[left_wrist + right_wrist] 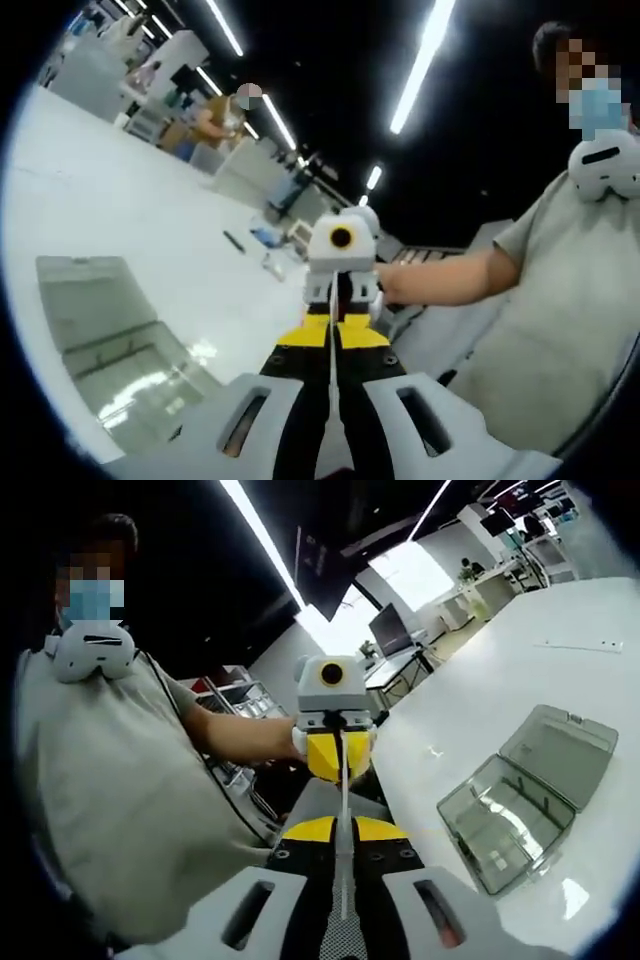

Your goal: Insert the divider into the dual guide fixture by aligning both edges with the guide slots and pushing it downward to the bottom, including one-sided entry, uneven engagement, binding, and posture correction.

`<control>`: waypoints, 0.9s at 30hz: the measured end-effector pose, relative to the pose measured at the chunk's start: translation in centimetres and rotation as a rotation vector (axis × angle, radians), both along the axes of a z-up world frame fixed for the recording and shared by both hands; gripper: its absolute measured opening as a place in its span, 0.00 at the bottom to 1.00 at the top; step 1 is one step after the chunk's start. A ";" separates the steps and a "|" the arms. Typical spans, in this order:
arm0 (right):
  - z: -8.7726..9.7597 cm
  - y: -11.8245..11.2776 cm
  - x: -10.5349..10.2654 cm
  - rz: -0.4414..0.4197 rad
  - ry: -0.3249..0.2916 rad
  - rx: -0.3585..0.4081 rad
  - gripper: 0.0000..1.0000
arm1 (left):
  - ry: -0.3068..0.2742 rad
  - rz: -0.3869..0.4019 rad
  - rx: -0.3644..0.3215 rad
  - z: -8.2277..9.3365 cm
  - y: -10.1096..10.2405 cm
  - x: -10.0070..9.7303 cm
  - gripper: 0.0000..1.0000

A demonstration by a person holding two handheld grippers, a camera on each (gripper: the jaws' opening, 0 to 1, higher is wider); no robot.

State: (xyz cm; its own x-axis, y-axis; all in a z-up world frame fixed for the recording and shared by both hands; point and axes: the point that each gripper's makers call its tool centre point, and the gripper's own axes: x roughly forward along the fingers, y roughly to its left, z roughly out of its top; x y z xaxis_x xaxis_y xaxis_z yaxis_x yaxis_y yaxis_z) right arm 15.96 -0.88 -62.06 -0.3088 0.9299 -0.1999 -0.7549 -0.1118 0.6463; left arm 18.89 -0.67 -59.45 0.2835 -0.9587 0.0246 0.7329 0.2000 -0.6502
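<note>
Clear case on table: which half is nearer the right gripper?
The deeper base half, lower in the right gripper view; the shallower lid lies hinged open beyond it.

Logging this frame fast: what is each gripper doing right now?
Left gripper: shut on the thin divider, held edge-on.
Right gripper: shut on the divider's other end, facing the left gripper above the white table.

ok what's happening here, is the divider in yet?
Not yet. A person in a grey shirt holds the two grippers facing each other above the white table, a thin pale divider sheet pinched edge-on between them. The left gripper and right gripper are both shut on it. An open clear plastic lidded box lies on the table, nothing slotted in.
</note>
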 end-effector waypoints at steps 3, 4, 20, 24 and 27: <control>-0.1 0.0 -0.1 -0.002 0.037 -0.004 0.00 | 0.005 -0.003 -0.005 -0.1 0.0 -0.1 0.00; -0.1 0.0 -0.1 -0.004 0.027 -0.003 0.00 | 0.006 -0.002 -0.004 -0.1 0.0 -0.1 0.00; 0.0 -0.2 -0.4 -0.033 0.128 0.008 0.01 | 0.040 -0.001 -0.029 -0.2 0.0 -0.3 0.00; 0.0 -0.2 -0.4 -0.035 0.129 0.009 0.01 | 0.046 0.001 -0.032 -0.3 0.0 -0.4 0.00; -0.2 -0.2 -0.5 -0.034 0.126 0.002 0.00 | 0.050 0.000 -0.027 -0.5 0.0 -0.3 0.00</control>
